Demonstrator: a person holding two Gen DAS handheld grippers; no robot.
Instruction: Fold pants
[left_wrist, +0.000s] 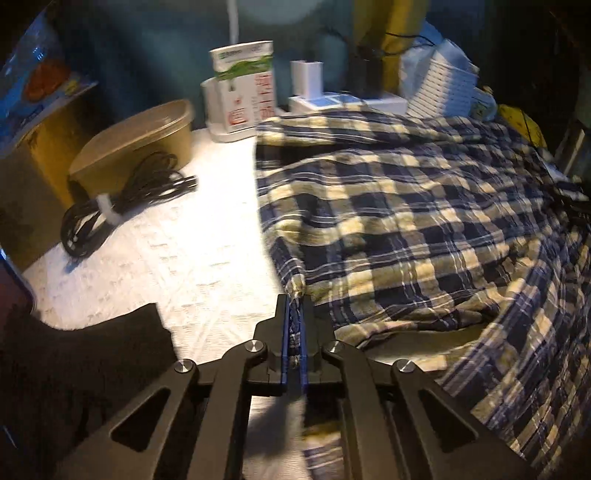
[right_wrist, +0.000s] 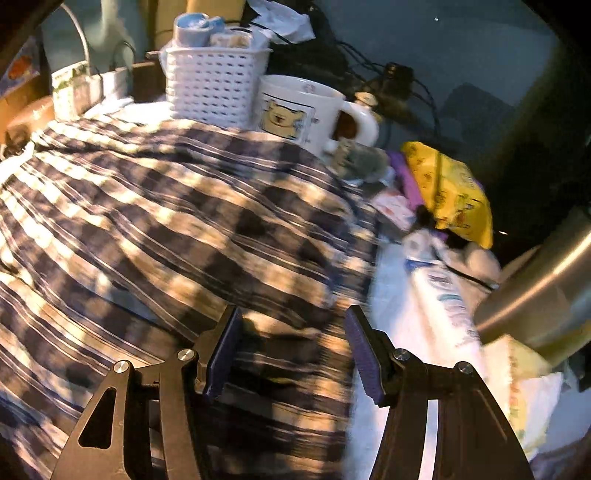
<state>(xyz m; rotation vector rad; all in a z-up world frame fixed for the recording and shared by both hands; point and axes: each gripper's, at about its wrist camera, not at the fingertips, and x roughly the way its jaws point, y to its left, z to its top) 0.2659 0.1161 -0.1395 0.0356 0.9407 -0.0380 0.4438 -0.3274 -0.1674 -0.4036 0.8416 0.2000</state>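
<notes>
In the left wrist view, the left gripper had its fingers pinching a corner of the plaid pants, which spread toward two o'clock over the white table. In the right wrist view, the right gripper hovered with fingers spread above the pants; a mug stood at twelve o'clock.

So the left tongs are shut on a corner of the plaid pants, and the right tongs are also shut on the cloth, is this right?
Not quite. The left tongs are shut on a corner of the plaid pants, but the right wrist view shows the right tongs open above the cloth, gripping nothing.
</notes>
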